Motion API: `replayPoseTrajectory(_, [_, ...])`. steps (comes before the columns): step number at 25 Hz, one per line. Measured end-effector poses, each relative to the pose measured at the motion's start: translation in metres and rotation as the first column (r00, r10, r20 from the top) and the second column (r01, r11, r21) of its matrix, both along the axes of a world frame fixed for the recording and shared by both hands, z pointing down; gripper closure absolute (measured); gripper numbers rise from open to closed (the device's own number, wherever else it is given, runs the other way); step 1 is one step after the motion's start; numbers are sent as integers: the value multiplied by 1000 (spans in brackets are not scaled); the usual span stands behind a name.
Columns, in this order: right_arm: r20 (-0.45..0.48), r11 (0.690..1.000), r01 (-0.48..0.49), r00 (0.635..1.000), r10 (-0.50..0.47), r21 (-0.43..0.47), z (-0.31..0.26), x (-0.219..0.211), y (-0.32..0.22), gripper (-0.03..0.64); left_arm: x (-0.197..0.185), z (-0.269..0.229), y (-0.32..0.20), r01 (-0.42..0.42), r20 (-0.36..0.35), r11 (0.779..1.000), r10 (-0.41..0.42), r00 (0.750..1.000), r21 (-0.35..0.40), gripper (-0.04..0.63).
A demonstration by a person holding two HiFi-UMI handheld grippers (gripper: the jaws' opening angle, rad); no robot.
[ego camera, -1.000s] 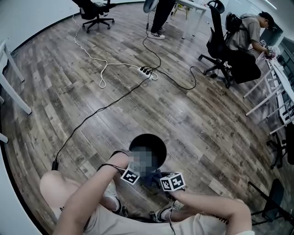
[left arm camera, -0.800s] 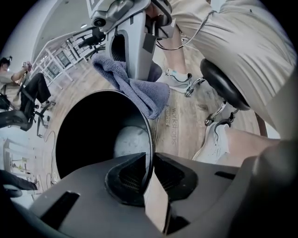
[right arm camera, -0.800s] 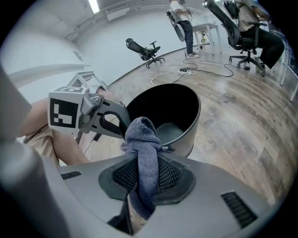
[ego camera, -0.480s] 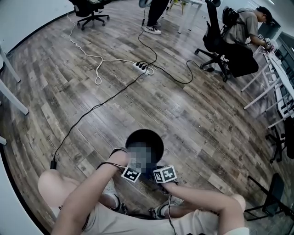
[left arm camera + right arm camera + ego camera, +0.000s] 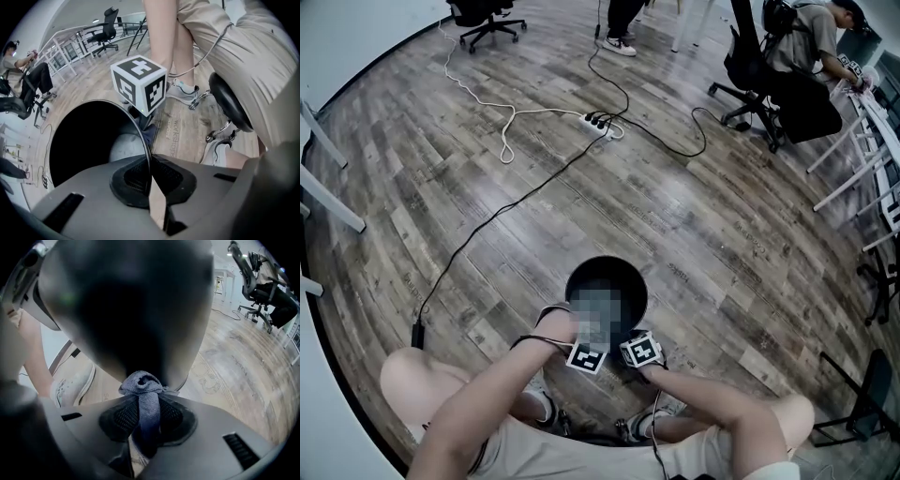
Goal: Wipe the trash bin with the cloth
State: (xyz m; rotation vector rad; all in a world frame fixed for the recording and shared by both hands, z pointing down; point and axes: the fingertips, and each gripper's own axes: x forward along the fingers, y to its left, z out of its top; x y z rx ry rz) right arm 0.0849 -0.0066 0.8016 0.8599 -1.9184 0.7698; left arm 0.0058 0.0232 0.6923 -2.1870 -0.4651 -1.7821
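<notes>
A round black trash bin (image 5: pixel 621 264) stands on the wood floor just in front of my knees. My left gripper (image 5: pixel 587 357) holds its near edge. In the left gripper view the bin's thin rim (image 5: pixel 140 133) runs between the pads, and the left gripper (image 5: pixel 150 180), whose jaws have just been closing, is shut on it. My right gripper (image 5: pixel 642 351) hangs beside the left one. It is shut on a bunched blue-grey cloth (image 5: pixel 142 386), and this right gripper (image 5: pixel 143 423) holds the cloth against the bin's dark outer wall (image 5: pixel 136 310).
A black cable and a white cable run across the floor to a power strip (image 5: pixel 598 120). Office chairs (image 5: pixel 750 66) and a seated person are at the back right, and white table legs (image 5: pixel 328 187) at the left. My shoes (image 5: pixel 70 380) and a stool base (image 5: pixel 229 105) sit close to the bin.
The right gripper has dropped and moved left, ending close beside the left gripper at the bin's near side. The left gripper has shifted slightly along the rim.
</notes>
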Motion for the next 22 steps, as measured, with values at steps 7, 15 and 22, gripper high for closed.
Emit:
replayPoseTrajectory(7, [-41, 999, 46, 998, -46, -13, 58, 9, -4, 534, 13, -1, -2, 114, 11, 993, -114, 993, -7, 575])
replayPoseTrajectory(15, [24, 995, -58, 998, 60, -77, 67, 20, -2, 534, 25, 2, 3, 212, 33, 977, -211, 977, -6, 575])
replayPoseTrajectory(22, [21, 993, -62, 998, 64, -104, 13, 27, -1, 535, 20, -9, 4, 200, -22, 976, -202, 979, -82, 471])
